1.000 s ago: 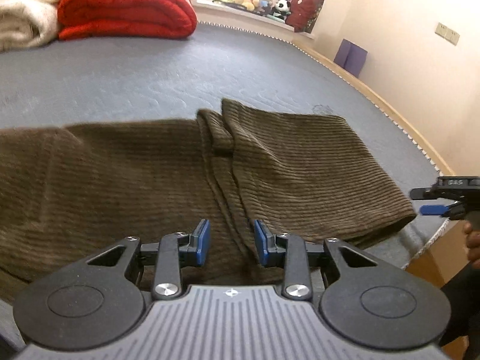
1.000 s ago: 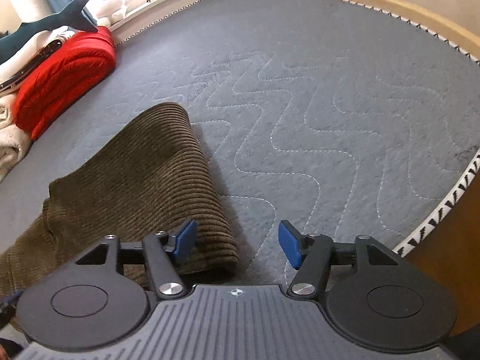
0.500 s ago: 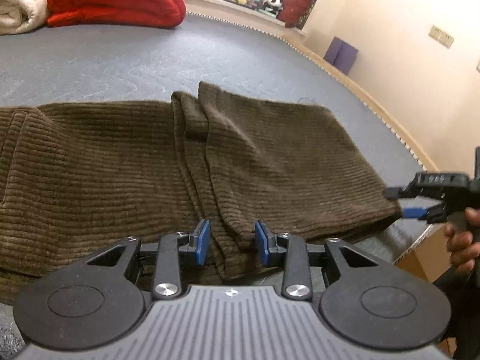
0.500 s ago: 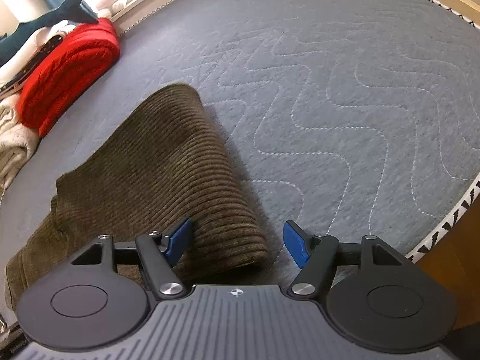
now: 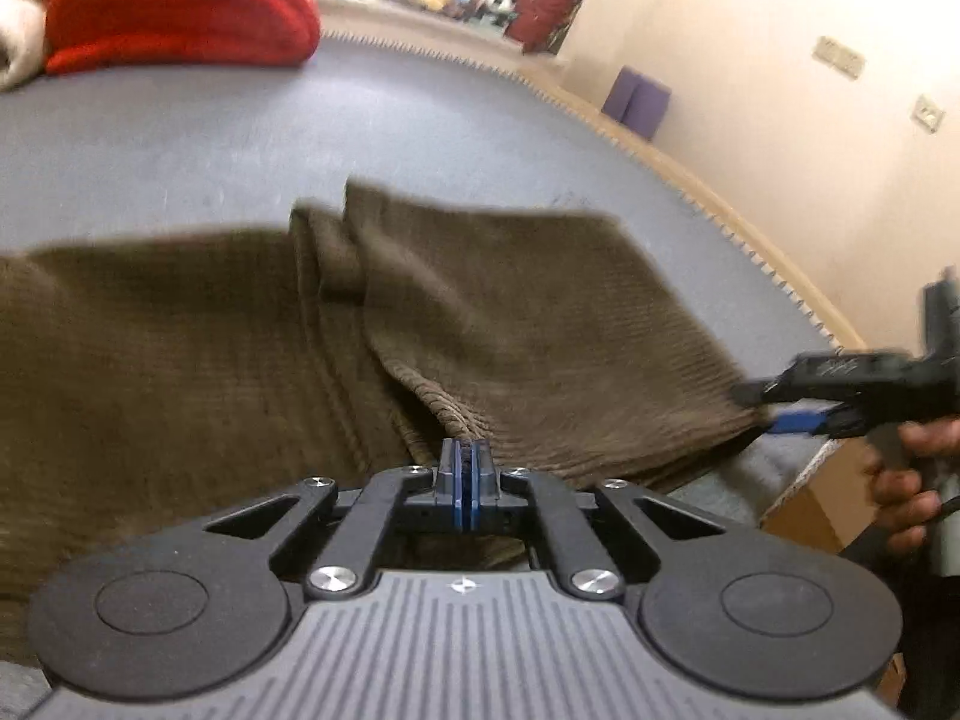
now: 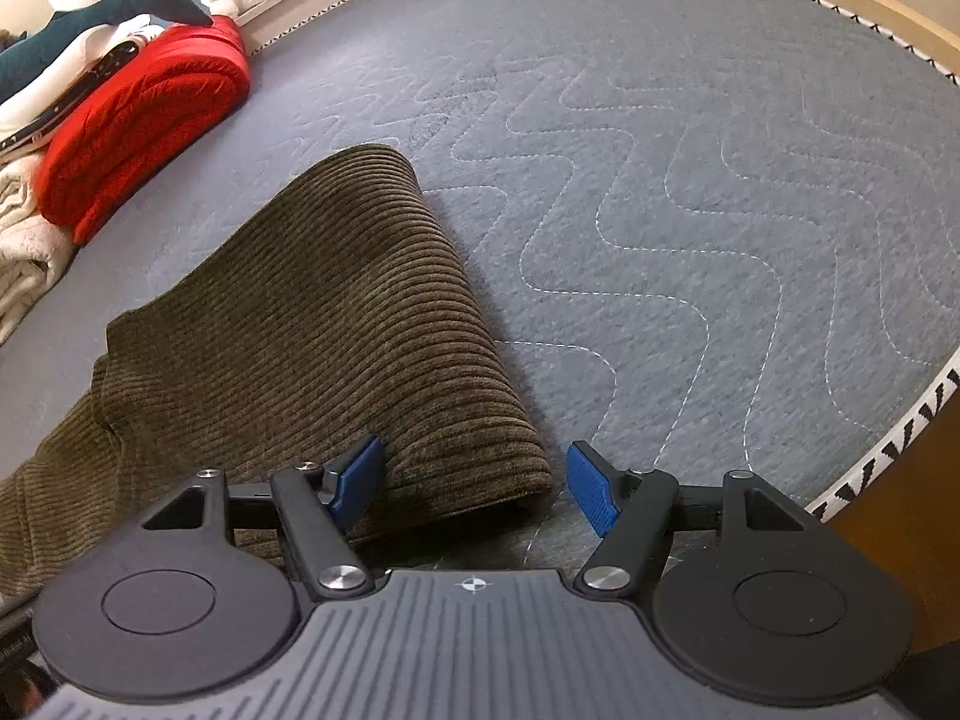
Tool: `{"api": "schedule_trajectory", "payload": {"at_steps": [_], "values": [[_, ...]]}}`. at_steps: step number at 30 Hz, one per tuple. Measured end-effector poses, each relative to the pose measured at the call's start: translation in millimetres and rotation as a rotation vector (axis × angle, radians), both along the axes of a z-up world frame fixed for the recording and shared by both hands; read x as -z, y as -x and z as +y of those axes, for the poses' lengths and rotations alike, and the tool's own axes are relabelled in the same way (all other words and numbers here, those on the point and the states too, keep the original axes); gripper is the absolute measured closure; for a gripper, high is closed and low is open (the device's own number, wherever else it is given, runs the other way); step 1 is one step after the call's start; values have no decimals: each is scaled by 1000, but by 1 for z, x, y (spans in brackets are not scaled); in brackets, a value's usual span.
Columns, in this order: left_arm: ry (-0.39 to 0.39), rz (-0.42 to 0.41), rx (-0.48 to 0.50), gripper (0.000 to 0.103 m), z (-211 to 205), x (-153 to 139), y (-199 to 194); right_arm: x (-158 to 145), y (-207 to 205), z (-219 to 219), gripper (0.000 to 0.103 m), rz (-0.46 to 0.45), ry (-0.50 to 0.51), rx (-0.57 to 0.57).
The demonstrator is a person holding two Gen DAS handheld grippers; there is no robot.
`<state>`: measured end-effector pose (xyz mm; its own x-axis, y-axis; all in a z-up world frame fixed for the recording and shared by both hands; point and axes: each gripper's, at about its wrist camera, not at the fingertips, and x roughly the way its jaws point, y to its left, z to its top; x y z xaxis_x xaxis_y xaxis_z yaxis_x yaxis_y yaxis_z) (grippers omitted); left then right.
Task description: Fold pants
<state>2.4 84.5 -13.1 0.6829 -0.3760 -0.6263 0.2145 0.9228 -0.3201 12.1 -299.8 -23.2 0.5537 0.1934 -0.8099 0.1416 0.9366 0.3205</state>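
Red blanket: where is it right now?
The red blanket lies folded at the far left of the grey mattress in both wrist views, beside cream bedding, well beyond the brown pants.

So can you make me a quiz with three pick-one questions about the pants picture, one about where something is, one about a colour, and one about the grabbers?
1. Where do the pants lie?
A. on the grey mattress
B. on a wooden floor
C. over a chair

2. What colour is the folded blanket behind the pants?
A. yellow
B. red
C. purple

3. How do the jaws of the right gripper stand?
A. shut tight on the cloth
B. shut on nothing
C. open, over the near corner of the pants

Answers:
1. A, the brown cloth is spread on the quilted grey surface.
2. B, the bundle is bright red in both views.
3. C, its blue pads stand wide apart, unlike the left gripper, whose pads are pressed together at the edge of the cloth.
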Motion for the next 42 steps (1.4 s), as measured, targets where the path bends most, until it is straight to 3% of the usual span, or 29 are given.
{"api": "schedule_trajectory", "payload": {"at_steps": [4,7,9,10,15,17,19,20,21,22,25,29,31,35,36,39,42], "values": [[-12,-43,33,101,5,-28,21,1,-1,0,33,5,1,5],[-71,101,80,101,1,-1,19,1,-3,4,33,7,0,-2],[-160,177,35,101,-2,16,10,3,-6,6,33,19,24,-8],[-148,169,18,100,0,16,7,5,-6,7,33,26,31,-4],[-21,-34,-60,90,5,-10,7,13,-9,-3,32,57,-29,41],[8,-69,-32,90,-6,-12,8,15,-8,-6,39,59,-57,49],[-25,-72,20,90,-19,-6,4,15,-7,-6,51,52,-72,39],[-77,-43,33,89,-27,1,1,14,-6,-5,55,46,-61,37],[-151,20,39,88,-35,12,-6,13,-5,-5,66,43,-57,36],[-190,78,38,82,-38,25,-12,11,-3,-7,74,40,-65,44],[-74,92,-2,76,-27,22,-18,0,7,-16,81,30,-84,96],[-26,49,-73,75,-14,11,-23,4,7,-17,79,54,-53,104],[-6,16,-122,69,-8,2,-37,9,3,-16,67,70,-54,108],[-2,-46,-188,63,2,-15,-86,12,0,-17,55,76,-56,120],[-5,-46,-202,62,1,-17,-100,13,-2,-17,54,80,-65,128],[-11,4,-206,43,-7,-10,-139,17,-6,-19,49,96,-96,148],[-31,73,-192,43,-8,6,-161,20,-11,-18,48,103,-118,153]]}}
